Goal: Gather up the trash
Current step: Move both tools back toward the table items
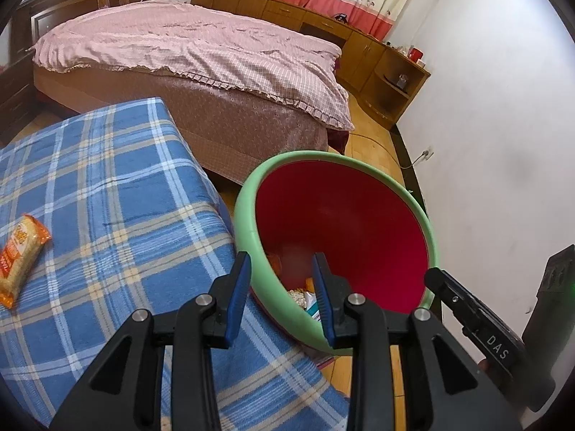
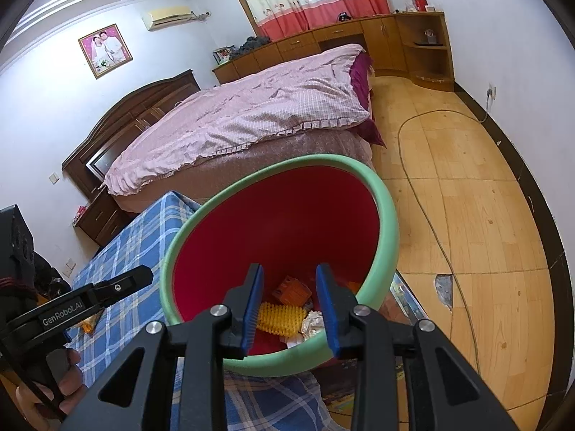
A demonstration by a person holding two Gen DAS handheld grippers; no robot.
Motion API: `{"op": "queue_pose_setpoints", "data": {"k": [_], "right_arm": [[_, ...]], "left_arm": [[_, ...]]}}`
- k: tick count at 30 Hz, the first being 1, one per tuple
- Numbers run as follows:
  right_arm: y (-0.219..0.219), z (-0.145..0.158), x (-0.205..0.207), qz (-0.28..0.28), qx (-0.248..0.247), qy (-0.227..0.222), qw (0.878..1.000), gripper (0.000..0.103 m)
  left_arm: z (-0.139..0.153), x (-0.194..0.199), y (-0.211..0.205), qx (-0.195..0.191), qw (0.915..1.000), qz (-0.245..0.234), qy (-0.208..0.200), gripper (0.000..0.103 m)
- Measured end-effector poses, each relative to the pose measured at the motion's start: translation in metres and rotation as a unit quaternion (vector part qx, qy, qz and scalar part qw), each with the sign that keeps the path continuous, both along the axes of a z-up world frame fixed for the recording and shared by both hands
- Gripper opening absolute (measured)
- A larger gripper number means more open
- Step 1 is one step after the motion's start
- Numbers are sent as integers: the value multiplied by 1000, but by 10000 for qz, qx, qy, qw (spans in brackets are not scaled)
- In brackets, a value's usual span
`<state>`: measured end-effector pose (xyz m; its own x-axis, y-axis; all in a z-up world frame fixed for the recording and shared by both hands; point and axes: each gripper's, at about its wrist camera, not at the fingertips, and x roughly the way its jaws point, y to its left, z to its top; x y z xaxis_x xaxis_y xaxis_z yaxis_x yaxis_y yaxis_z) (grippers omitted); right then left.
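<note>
Grippers (image 1: 282, 298) (image 2: 289, 309) agape, empty, above bin (image 2: 386, 215)

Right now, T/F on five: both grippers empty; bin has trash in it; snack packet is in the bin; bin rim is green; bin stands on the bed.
1. Both the left gripper and right gripper are open and hold nothing. True.
2. The bin already holds trash. True: a yellow bumpy item, an orange box and crumpled paper lie inside.
3. The orange snack packet is in the bin. False: it lies on the blue plaid cloth.
4. The bin rim is green. True.
5. The bin stands on the pink bed. False: it sits beside the plaid cloth, short of the bed.
</note>
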<state>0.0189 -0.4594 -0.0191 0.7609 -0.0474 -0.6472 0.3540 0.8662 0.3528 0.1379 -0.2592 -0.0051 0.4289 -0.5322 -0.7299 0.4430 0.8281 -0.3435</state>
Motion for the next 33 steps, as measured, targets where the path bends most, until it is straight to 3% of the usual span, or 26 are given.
{"op": "queue_pose_setpoints", "data": {"k": [19,33], "right_arm": [[53,38,-1,380,-8,-341,9987,58],[120,61,26,983,5,-414,9943,68]], "left_arm": [[32,-9,89,88,9953,902,-332,34],[53,-4,195,399,9802,1839,-610,34]]}}
